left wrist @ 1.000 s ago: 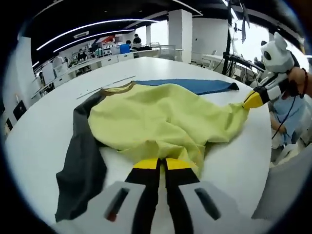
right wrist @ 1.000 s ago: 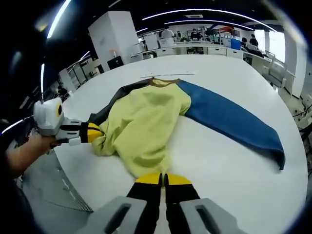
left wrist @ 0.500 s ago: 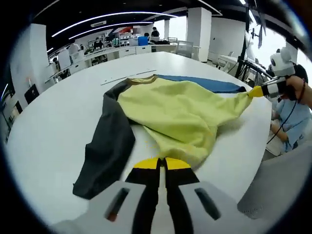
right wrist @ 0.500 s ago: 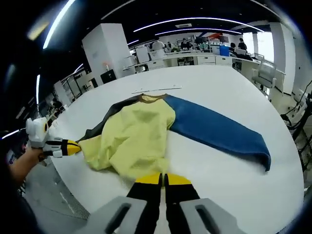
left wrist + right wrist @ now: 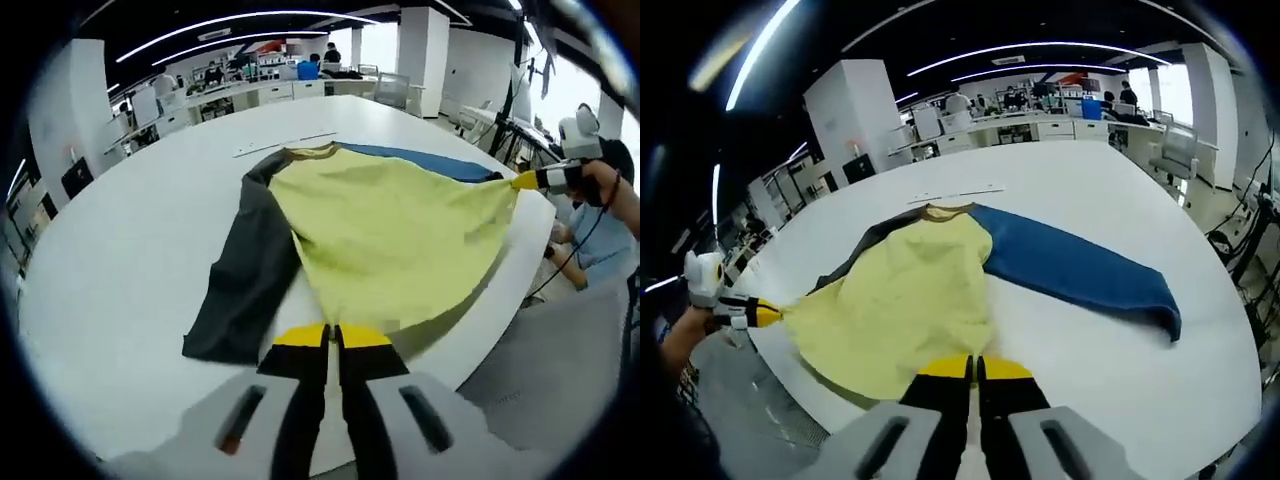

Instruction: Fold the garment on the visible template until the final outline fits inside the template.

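Yellow fabric forms the body of the garment (image 5: pixel 400 240), with 1 dark grey sleeve (image 5: pixel 245 290) and 1 blue sleeve (image 5: pixel 1070 270). It lies spread on the white round counter (image 5: pixel 130 250), its collar end far from us and its hem at the near counter edge, lifted and stretched between the 2 tools.

Left hand-held gripper (image 5: pixel 333 335): jaws pressed together on the hem's left corner, yellow cloth running straight up from the tips. Right hand-held gripper (image 5: pixel 975 367): jaws likewise closed, pinching the hem's other corner. Each shows in the other's view at the far end of the taut hem, with a hand (image 5: pixel 685 335) behind it.

Key relation: the garment's long axis runs away from both grippers, hem to collar. Grey sleeve is nearer the left tool; blue sleeve trails outward on the right tool's side. Both grippers sit about equally near the hem.

A thin pale strip (image 5: pixel 950 193) lies beyond the collar; we cannot tell whether it belongs to the template.

We judge a first fold would carry the hem forward toward the collar.
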